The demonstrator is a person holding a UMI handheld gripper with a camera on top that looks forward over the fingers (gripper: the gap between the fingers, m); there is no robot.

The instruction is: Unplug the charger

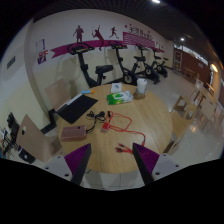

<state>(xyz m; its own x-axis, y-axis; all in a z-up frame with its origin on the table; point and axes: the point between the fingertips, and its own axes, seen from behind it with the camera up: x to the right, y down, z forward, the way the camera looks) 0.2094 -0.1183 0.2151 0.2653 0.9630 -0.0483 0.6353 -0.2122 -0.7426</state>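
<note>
The gripper (112, 158) is hovering above a round wooden table (150, 115), looking down and across it. Its two fingers, each showing a purple pad (80, 158), are standing wide apart and are holding nothing; the gap between them is showing bare tabletop.

An orange cable (118, 125) is lying on the table just ahead of the fingers, running away from them toward the table's centre. Near the right finger a small orange-red plug end (124, 148) is resting on the wood, though its exact form is too small to make out. The cable is leading back toward a cluster of small items (97, 115) beside a closed laptop (76, 106), where the charger is probably seated; that joint is not clearly visible.

In judgement, the cable's long axis is lying roughly in line with the fingers, so the approach is calling for a forward reach slightly left of centre.

A green box (119, 98) and a white cup (141, 87) are standing further back. Exercise bikes (104, 70) are lining the far wall.
</note>
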